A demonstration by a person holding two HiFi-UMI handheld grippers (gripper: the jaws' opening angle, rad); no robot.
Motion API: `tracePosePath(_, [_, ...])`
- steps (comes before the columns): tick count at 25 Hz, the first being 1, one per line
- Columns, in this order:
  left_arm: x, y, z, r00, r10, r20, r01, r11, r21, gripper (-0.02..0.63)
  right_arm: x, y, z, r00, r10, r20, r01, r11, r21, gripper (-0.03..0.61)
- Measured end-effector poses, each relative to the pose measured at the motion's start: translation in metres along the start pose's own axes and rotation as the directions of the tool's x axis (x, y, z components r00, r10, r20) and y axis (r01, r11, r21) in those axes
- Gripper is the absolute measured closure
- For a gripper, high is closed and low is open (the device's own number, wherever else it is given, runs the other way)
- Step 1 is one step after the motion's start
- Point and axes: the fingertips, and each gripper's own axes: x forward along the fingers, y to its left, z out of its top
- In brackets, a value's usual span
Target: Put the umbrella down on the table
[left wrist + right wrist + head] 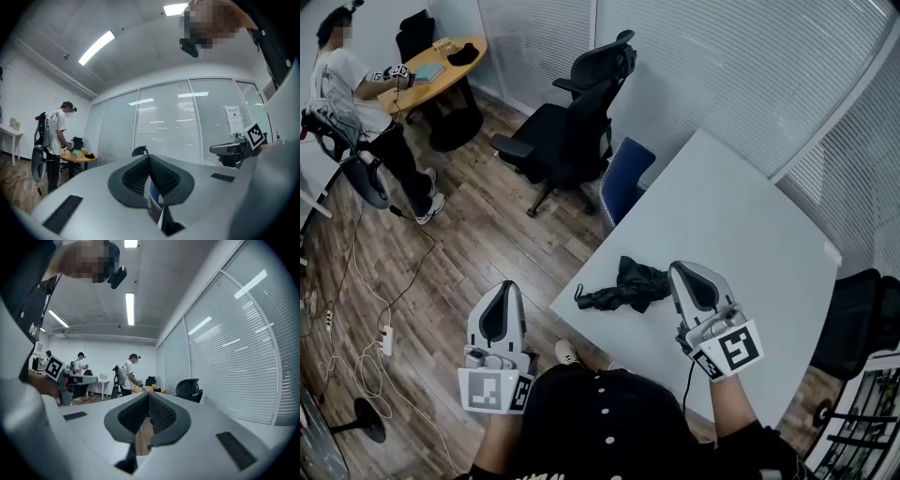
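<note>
A black folded umbrella (625, 285) lies on the white table (741, 216) near its front left corner. My right gripper (682, 270) hangs over the table just right of the umbrella, apart from it, with its jaws shut and nothing between them (148, 398). My left gripper (506, 286) is off the table's left side, over the wooden floor, also shut and empty (149, 158). Both grippers point level, away from my body. Neither gripper view shows the umbrella.
A black office chair (572, 122) and a blue chair (624, 178) stand off the table's far left edge. Another black chair (862, 323) is at the right. A person (366, 112) stands at a round wooden table (441, 61) at far left. Cables (370, 328) lie on the floor.
</note>
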Motion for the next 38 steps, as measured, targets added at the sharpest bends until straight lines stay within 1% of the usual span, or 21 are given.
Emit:
tracePosePath(3, [0.0,0.001,0.003,1.0,0.007,0.007,-0.007,1.0,0.002,0.6,-0.008,-0.008,0.009,0.999,-0.041,0.029,0.041,0.999,0.017,0.546])
tracePosePath(9, [0.001,0.004,0.007,1.0,0.02,0.015,-0.02,1.0,0.004,0.6,-0.021,-0.025,0.021,0.989,-0.131,0.07,0.131,0.991,0.012,0.547])
tracePosePath(14, [-0.001,0.006,0.008,0.999,0.026,0.019,-0.026,0.999,0.02,0.6,-0.029,-0.04,0.019,0.979,-0.187,0.078,0.186,0.982,0.024,0.546])
tracePosePath(17, [-0.001,0.006,0.006,1.0,0.026,0.015,-0.026,0.999,0.029,0.6,-0.034,-0.047,0.019,0.971,-0.217,0.104,0.212,0.976,0.056,0.546])
tracePosePath(19, [-0.001,0.007,0.004,1.0,0.027,0.015,-0.027,0.999,0.031,0.6,-0.036,-0.05,0.017,0.966,-0.231,0.115,0.224,0.972,0.068,0.546])
tracePosePath(25, [-0.001,0.007,0.002,1.0,0.031,0.007,-0.031,0.999,0.037,0.6,-0.035,-0.053,0.008,0.964,-0.249,0.097,0.242,0.967,0.077,0.546])
tracePosePath(34, [-0.001,0.004,0.0,1.0,0.023,0.006,-0.023,0.999,0.025,0.6,-0.032,-0.049,0.005,0.954,-0.285,0.093,0.281,0.958,0.053,0.546])
tracePosePath(38, [-0.002,0.007,-0.002,1.0,0.03,0.007,-0.03,0.999,0.024,0.6,-0.033,-0.05,0.003,0.955,-0.287,0.082,0.284,0.958,0.044,0.549])
